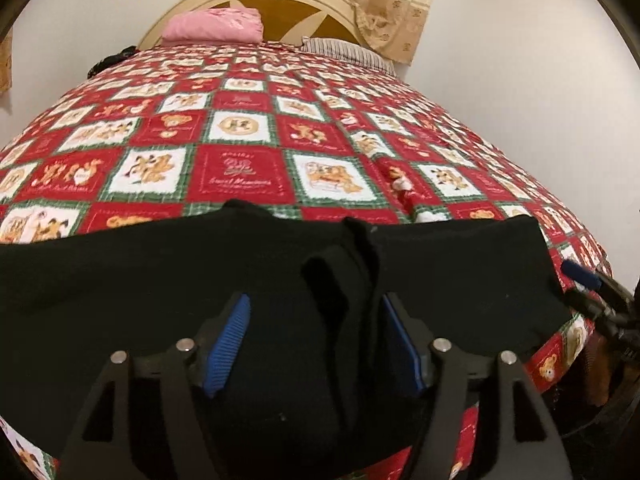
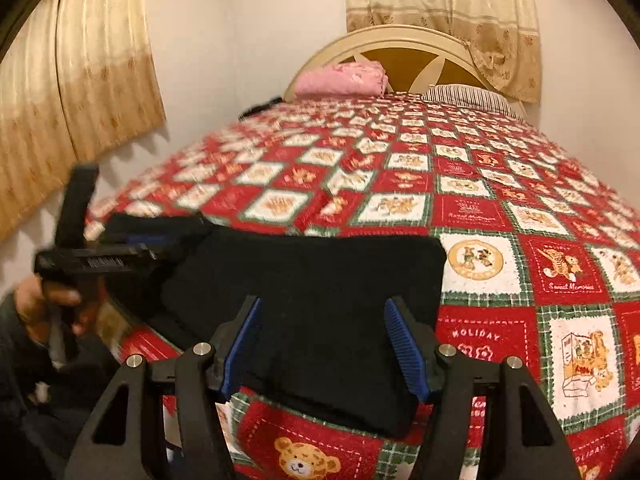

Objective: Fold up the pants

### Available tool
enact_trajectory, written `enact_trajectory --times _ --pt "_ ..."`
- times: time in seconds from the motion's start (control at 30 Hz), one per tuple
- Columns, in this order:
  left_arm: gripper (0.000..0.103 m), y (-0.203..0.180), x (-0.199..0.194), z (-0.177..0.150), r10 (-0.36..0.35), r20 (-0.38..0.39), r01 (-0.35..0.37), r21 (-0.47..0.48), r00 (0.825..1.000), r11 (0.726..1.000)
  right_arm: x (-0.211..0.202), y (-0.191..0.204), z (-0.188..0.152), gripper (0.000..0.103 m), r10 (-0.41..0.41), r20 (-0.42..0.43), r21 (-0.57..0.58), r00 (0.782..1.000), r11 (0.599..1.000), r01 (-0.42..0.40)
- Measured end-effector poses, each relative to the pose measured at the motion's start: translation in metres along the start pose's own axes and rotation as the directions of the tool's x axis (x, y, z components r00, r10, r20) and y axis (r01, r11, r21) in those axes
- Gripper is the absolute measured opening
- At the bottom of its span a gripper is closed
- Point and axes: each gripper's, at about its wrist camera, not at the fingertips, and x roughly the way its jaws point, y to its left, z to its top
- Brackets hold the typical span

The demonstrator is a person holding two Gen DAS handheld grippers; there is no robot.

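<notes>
Meanwhile, black pants (image 1: 200,272) lie folded across the foot of the bed (image 1: 240,140), far from the pink bundle (image 1: 214,26) at its headboard. The left claw (image 1: 316,344) stands apart with a ridge of cloth between its pads, seemingly released; the right claw (image 2: 324,344), equally wide, hovers over the pants' near corner, gripping nothing, probably ready for another fold. Black-on-black creases hide the layers, and blur smears the person's hand (image 2: 44,304).

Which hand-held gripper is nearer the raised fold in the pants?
Left. The left hand-held gripper straddles the fold; the right hand-held gripper sits over flat cloth.
</notes>
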Motion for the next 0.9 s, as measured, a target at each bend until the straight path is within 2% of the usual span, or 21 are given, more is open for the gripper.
enact_trajectory --times 0.1,0.23,0.47,0.53,0.63,0.8,0.9 --pt "0.071 -0.002 0.002 -0.003 0.020 0.005 -0.020 0.014 1.000 1.000 0.019 0.006 -0.011 0.065 -0.056 -0.088 -0.020 0.995 0.998 0.054" --pt "0.074 -0.008 0.001 -0.006 0.042 0.007 -0.042 0.037 0.999 0.998 0.021 0.016 -0.015 0.065 -0.119 -0.087 -0.085 0.989 0.990 0.112" --pt "0.075 -0.003 -0.015 -0.009 0.044 0.013 -0.044 0.031 0.999 0.999 0.016 0.019 -0.009 0.065 -0.139 -0.099 -0.071 0.985 0.989 0.132" --pt "0.080 0.001 -0.023 -0.011 0.057 0.024 -0.057 0.040 0.998 0.998 0.011 0.025 -0.002 0.065 -0.125 -0.079 -0.060 0.989 0.991 0.121" --pt "0.081 0.015 -0.037 -0.013 0.087 0.048 -0.089 0.037 0.995 0.995 0.009 0.037 0.009 0.065 -0.105 -0.052 -0.082 0.993 0.991 0.101" --pt "0.081 0.045 -0.057 -0.018 0.156 0.074 -0.157 0.008 0.985 0.988 0.030 0.058 0.026 0.065 -0.070 -0.041 -0.122 0.997 0.990 0.065" --pt "0.081 0.068 -0.069 -0.022 0.212 0.092 -0.212 -0.010 0.973 0.977 0.047 0.073 0.037 0.065 -0.021 -0.040 -0.130 0.999 0.991 0.015"
